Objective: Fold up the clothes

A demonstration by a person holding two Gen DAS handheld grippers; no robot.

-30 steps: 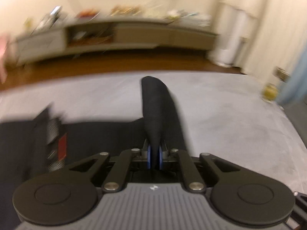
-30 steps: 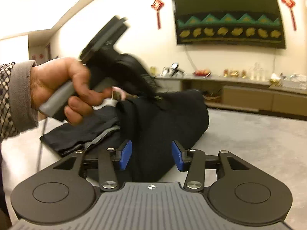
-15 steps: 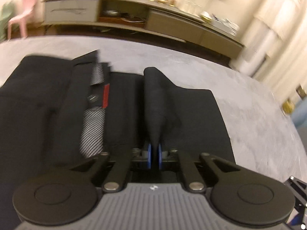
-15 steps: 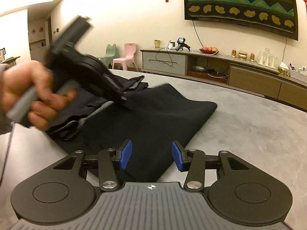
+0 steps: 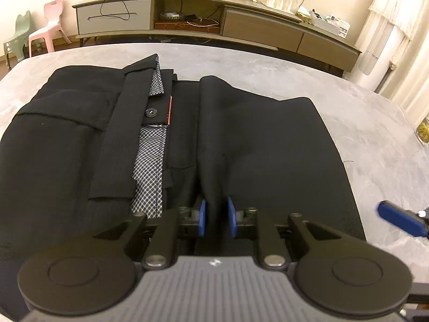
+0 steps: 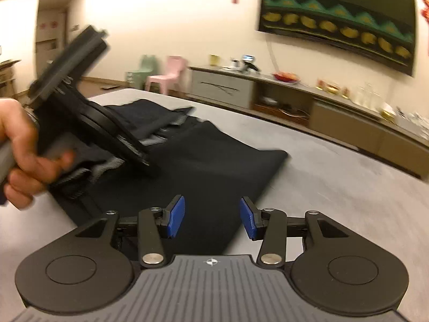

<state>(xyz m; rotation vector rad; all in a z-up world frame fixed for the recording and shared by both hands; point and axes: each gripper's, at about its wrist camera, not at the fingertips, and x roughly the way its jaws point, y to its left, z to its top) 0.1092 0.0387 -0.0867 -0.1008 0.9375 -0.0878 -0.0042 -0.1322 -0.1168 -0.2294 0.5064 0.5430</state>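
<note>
Between opening left gripper [image 5: 216, 216] pads: black trousers' [image 5: 268, 147] raised fold; right gripper [image 6: 211, 216] closing, empty; bare grey tabletop [image 5: 375, 134] rightward.

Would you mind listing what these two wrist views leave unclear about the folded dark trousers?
- Black trousers, left wrist view: near edge hidden behind the left gripper, whose jaws are opening around a raised fold.
- Right wrist view: waistband blocked by the blurred left gripper and hand.
- Right gripper: near hem hidden beneath it.
</note>
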